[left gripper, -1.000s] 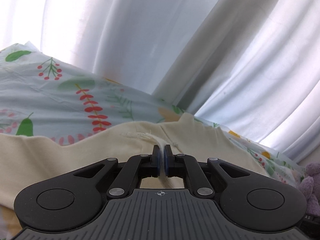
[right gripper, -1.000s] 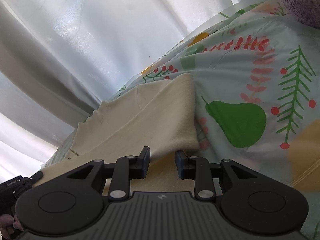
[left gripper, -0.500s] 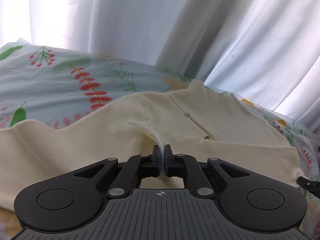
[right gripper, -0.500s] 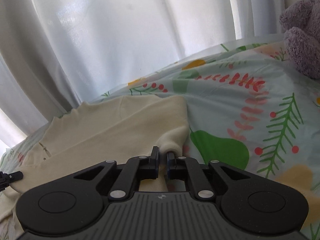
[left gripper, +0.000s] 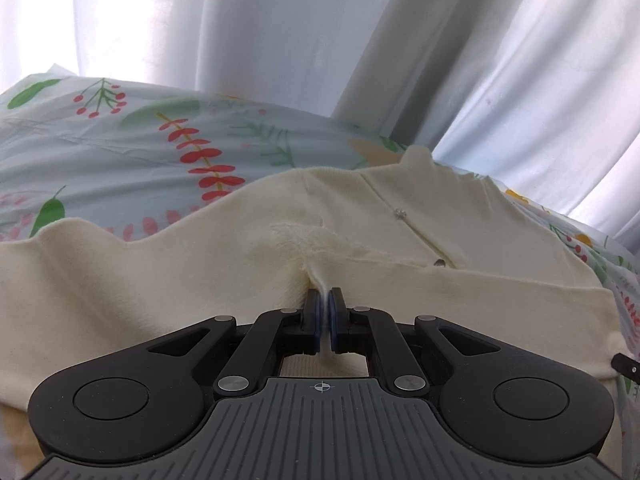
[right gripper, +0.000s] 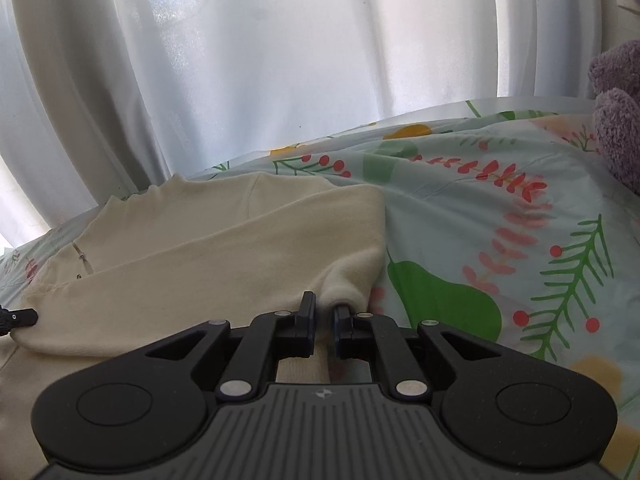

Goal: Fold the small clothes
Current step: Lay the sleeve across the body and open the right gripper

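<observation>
The cream top (left gripper: 400, 240) lies spread on the floral sheet (left gripper: 120, 152), neck toward the white curtain (left gripper: 280, 40) at 12 o'clock, with one fold already laid across its body. The left gripper (left gripper: 324, 300) is pressed together on a tuck of cloth that puckers just ahead of its tips at 12 o'clock, near the torn-looking seam. The right gripper (right gripper: 323, 312) has just been closing, then eased a touch wider; in the right wrist view a rolled corner of the top sits at its right finger (right gripper: 342, 314), and cloth passes between the jaws, so it looks to be pinching that fold edge, though a narrow gap shows between the pads. The other gripper's tip pokes in at 9 o'clock of that view, on the same folded edge. The step in hand seems to be carrying this edge over for the next fold. To do it well, both pinches should hold the full thickness of the fold, not just the top layer; lift the two ends together and level, keep the edge taut between them so it does not sag, and lay it toward 12 o'clock square with the neck. The purple plush (right gripper: 616, 120) at 3 o'clock is well apart.
</observation>
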The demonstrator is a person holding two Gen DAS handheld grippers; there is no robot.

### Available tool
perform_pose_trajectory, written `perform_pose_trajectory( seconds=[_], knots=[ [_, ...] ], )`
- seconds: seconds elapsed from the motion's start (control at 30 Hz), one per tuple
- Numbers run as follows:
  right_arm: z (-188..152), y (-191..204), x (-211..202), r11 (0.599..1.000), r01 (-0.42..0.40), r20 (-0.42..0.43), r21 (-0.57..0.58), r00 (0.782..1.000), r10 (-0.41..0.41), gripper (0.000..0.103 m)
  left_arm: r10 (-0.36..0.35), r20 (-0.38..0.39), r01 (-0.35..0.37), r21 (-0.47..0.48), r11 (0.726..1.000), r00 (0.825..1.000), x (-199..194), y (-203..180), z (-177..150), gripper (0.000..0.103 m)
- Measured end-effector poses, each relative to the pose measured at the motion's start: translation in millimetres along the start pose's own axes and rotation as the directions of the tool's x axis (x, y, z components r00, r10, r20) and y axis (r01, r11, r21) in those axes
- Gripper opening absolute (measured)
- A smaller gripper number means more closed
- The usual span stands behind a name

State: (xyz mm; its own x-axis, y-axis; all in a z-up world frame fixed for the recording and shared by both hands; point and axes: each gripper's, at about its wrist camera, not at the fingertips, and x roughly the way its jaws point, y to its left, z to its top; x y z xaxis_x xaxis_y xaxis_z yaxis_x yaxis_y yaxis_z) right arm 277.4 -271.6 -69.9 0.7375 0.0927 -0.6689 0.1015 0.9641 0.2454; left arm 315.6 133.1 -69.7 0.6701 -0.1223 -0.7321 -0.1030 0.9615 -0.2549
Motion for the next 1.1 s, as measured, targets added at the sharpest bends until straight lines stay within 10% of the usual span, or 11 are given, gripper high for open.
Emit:
perform_pose_trajectory(
  seconds=[0.27,0.63,0.97,1.03,1.1],
  knots=[
    [8,9,-53,0.998,0.024,0.072,-0.056,0.997,-0.020,0.020,0.009,0.008,-0.009,-0.012,1.000,1.000,-3,4,2,0.006],
    [-6,67,13,0.961,-0.032,-0.028,-0.276,0.999,0.025,0.020,0.047,0.006,-0.047,-0.021,0.999,0.999,2,-1,10,0.006],
    [-15,74,24,0.926,0.039,0.052,-0.375,0.998,-0.021,0.023,0.088,0.009,-0.088,0.000,0.996,0.996,4,-3,4,0.010],
    [-17,75,23,0.924,0.049,0.059,-0.379,0.998,-0.029,0.023,0.072,0.006,-0.072,-0.009,0.997,0.997,1,-1,3,0.017],
    [-16,76,23,0.924,0.054,0.059,-0.378,0.998,-0.035,0.023,0.090,-0.006,-0.090,-0.045,0.995,0.996,-5,2,2,0.061]
  ],
)
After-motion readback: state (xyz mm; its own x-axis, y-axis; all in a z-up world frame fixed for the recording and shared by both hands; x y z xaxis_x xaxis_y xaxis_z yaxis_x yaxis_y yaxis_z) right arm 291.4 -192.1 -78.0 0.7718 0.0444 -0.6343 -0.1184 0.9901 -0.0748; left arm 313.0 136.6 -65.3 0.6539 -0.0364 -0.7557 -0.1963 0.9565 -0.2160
